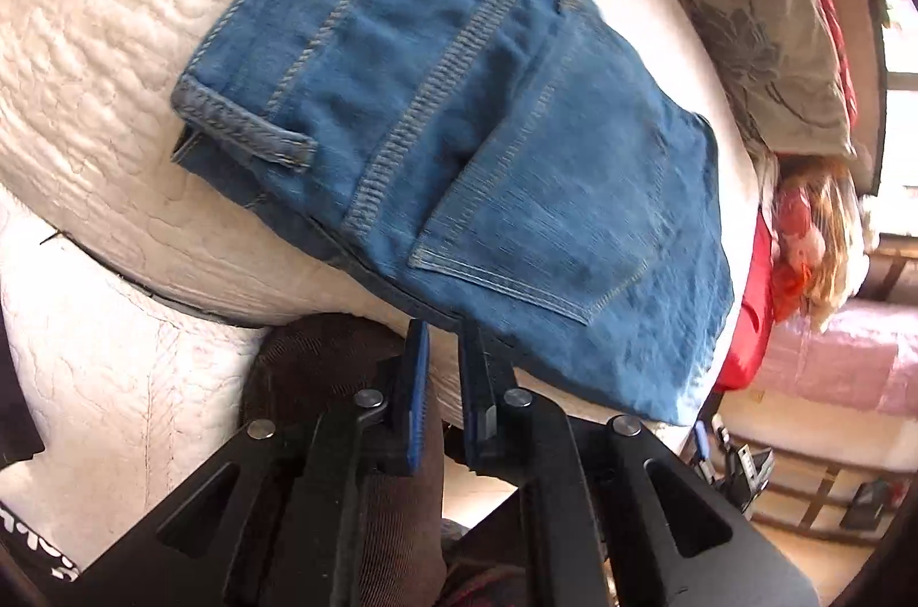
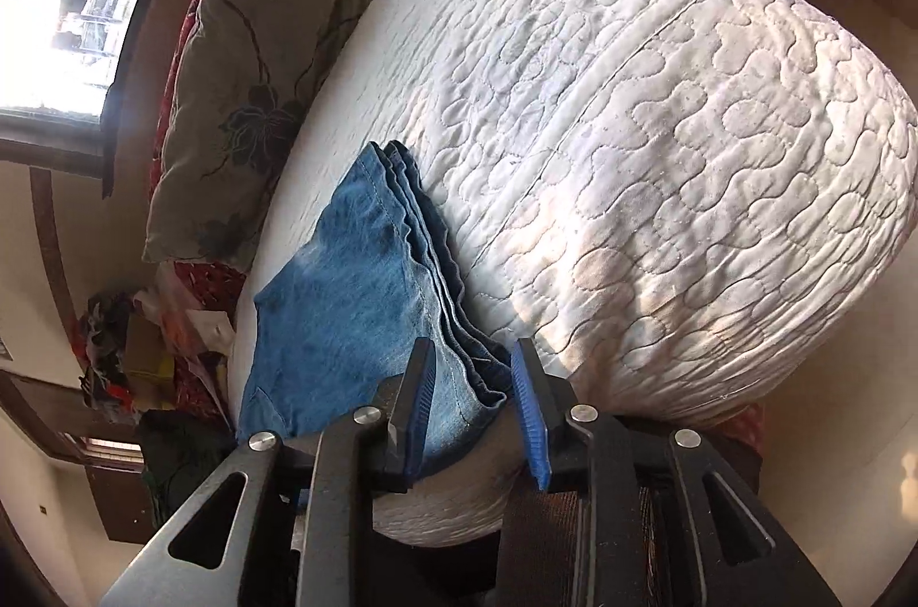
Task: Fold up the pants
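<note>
Left wrist: left gripper [image 1: 444, 349] jaws narrowly parted, empty | right gripper [image 2: 473, 366] released, straddling jeans [image 2: 356, 297]

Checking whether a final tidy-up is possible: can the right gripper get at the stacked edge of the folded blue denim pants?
Probably yes. The right gripper stands open right at the layered edge of the folded blue denim pants on the white quilted mattress; nothing lies between.

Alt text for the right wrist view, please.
Folded blue jeans lie on a white quilted mattress, their stacked edges just ahead of the right tongs, open and holding nothing. A grey floral pillow lies beyond.
</note>
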A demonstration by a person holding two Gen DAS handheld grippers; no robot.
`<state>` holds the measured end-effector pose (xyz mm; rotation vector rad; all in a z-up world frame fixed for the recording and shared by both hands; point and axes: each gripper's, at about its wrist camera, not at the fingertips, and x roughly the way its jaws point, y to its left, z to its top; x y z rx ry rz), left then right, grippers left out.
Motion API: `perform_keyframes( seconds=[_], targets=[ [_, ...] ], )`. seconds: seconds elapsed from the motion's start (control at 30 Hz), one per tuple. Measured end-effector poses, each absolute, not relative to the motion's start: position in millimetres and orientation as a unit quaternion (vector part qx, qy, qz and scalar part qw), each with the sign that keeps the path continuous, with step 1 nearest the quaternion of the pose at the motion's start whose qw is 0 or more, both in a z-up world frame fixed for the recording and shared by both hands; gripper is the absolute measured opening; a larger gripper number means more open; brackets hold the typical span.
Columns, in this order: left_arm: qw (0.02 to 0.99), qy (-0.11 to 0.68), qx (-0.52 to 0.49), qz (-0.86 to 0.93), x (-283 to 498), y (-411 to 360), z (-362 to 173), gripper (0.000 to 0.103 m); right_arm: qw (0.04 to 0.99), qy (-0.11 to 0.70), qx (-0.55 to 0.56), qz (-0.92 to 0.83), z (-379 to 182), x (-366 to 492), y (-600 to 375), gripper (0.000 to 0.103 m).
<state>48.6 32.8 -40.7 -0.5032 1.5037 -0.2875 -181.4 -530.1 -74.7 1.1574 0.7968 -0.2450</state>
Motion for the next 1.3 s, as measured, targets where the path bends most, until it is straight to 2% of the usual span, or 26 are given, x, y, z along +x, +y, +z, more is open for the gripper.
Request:
perform_keyframes(
  seconds=[0.03,0.07,0.1,0.13,0.17,0.5,0.63,0.7,0.9,1.13,1.3],
  targets=[
    [0.704,0.668,-0.2,-0.135,47.9,20.8,-32.2,0.026,0.759,0.358,0.531,-0.117,-72.1,-185.7,-533.1,0.061],
    [0.717,0.66,-0.175,-0.142,49.6,7.0,-23.4,0.034,0.761,0.356,0.53,-0.121,-71.2,-188.1,-533.9,0.065],
    [0.729,0.651,-0.148,-0.151,51.6,-8.4,-15.5,0.052,0.762,0.354,0.528,-0.122,-72.8,-189.4,-532.6,0.065],
    [0.739,0.643,-0.127,-0.157,54.6,-25.0,-8.6,0.064,0.761,0.357,0.529,-0.116,-76.7,-189.2,-530.4,0.065],
    [0.744,0.638,-0.111,-0.166,58.6,-40.8,-3.4,0.066,0.757,0.36,0.534,-0.109,-82.8,-189.2,-527.6,0.065],
    [0.715,0.648,0.041,-0.258,102.2,-226.2,21.6,0.066,0.722,0.368,0.585,-0.042,-129.7,-155.7,-495.0,0.065],
    [0.706,0.645,0.101,-0.275,112.3,-297.7,27.2,0.066,0.724,0.354,0.592,-0.027,-130.2,-144.6,-489.4,0.073],
    [0.7,0.639,0.122,-0.293,116.0,-333.7,28.6,0.066,0.723,0.343,0.599,-0.009,-133.1,-145.8,-487.2,0.073],
    [0.637,0.652,0.196,-0.361,122.8,-440.5,-0.1,0.066,0.726,0.336,0.6,-0.004,-148.6,-154.8,-482.1,0.072],
    [0.556,0.664,0.297,-0.401,121.1,-524.1,-50.9,0.066,0.755,0.339,0.561,0.026,-143.7,-142.6,-467.4,0.102],
    [0.501,0.635,0.397,-0.434,103.0,-546.7,-73.3,0.066,0.757,0.341,0.556,0.017,-144.2,-136.7,-460.8,0.103]
  ],
)
